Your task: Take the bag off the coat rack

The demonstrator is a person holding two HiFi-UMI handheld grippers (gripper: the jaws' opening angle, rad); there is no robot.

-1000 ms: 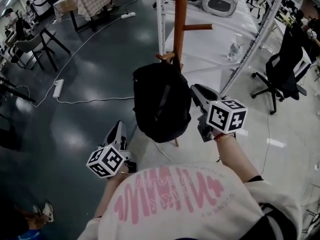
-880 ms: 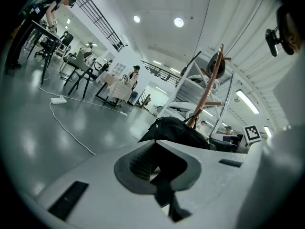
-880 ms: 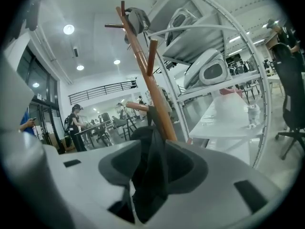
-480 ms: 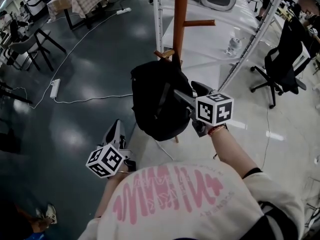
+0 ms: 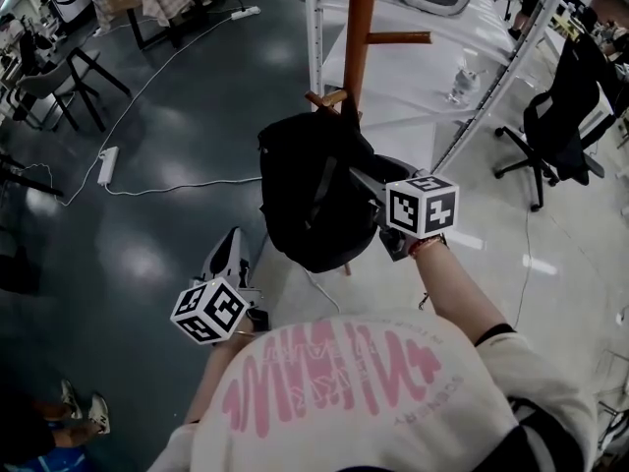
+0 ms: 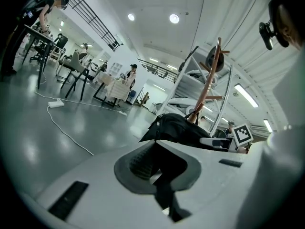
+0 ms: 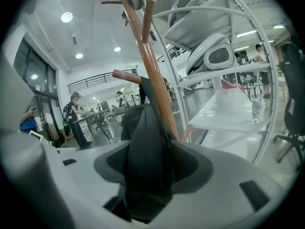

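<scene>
A black bag hangs by its top loop from a peg of the brown wooden coat rack. My right gripper is at the bag's right side, its jaws closing with a fold of the bag's fabric filling the gap between them and touching both pads. The rack's pole rises just behind that fold. My left gripper hangs low at the left, below the bag and apart from it, shut with nothing in it. From the left gripper view the bag and the rack lie ahead.
A white metal frame with a white table stands right behind the rack. A black office chair is at the right. A power strip and its cable lie on the dark floor at the left. Tables and chairs stand far left.
My right gripper has moved left, from beside the bag onto its right side, and its jaws have spread around the fabric. The left gripper has barely moved.
</scene>
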